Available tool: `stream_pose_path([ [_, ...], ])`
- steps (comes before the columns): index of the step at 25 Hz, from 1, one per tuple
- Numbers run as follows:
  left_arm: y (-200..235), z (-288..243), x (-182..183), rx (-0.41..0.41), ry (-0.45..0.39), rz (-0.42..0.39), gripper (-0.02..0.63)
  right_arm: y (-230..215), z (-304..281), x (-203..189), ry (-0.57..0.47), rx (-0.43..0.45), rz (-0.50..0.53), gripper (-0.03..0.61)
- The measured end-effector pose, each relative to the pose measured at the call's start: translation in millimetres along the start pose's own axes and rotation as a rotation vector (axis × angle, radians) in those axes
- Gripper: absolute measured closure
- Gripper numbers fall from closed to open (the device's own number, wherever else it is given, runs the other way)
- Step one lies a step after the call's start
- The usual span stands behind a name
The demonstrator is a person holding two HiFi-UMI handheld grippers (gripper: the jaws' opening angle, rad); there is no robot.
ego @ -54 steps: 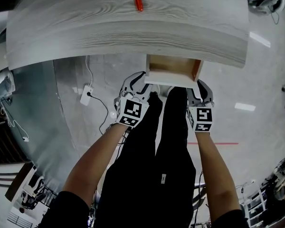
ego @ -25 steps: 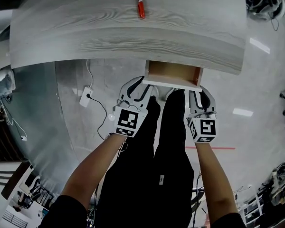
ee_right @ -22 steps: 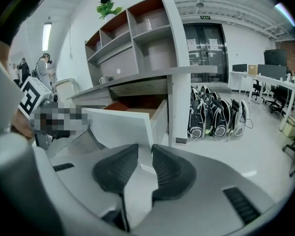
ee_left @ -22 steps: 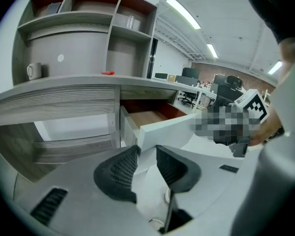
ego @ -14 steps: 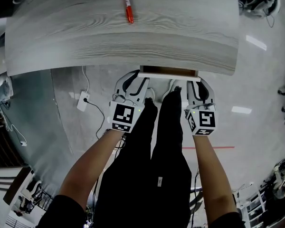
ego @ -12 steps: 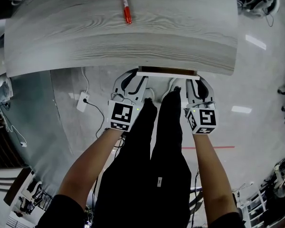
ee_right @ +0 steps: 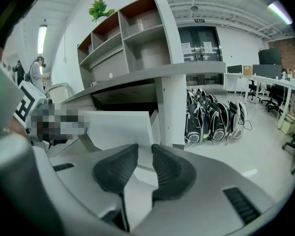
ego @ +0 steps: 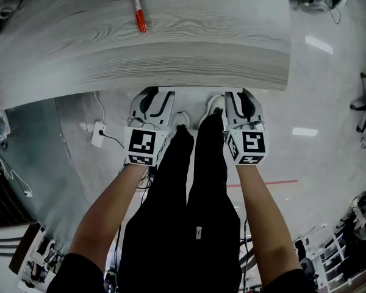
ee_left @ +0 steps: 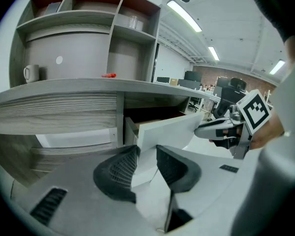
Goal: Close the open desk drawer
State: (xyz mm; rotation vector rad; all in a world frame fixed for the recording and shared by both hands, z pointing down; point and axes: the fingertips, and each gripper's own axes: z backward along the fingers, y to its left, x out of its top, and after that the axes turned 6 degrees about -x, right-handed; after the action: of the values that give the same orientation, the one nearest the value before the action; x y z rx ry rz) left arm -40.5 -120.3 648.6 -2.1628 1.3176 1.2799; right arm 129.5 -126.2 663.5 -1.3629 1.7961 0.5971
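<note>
left forearm [ego: 104, 209] and right forearm [ego: 260, 209] parallel, left tongs [ego: 151, 100], right tongs [ego: 239, 101] tilted down, clamped

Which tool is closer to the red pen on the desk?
The left tool: the red pen lies on the desk almost straight beyond it, while the right tool sits farther across.

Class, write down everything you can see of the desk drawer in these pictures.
The drawer has a flat white front panel, no handle visible, and a pale side wall behind it. It stands slightly ajar under the grey wood-grain desktop, which hides it from the head view. The left gripper looks clamped on the panel's lower left corner, the right gripper on its lower right. Its inside is not visible.
</note>
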Motion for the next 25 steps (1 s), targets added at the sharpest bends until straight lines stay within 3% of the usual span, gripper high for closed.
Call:
stream_pose_path([
  [25, 26.8, -27.9, 26.0, 0.052, -0.057, 0.036, 0.482, -12.6, -36.8, 28.8, -0.048, -0.01, 0.013, 0.474],
])
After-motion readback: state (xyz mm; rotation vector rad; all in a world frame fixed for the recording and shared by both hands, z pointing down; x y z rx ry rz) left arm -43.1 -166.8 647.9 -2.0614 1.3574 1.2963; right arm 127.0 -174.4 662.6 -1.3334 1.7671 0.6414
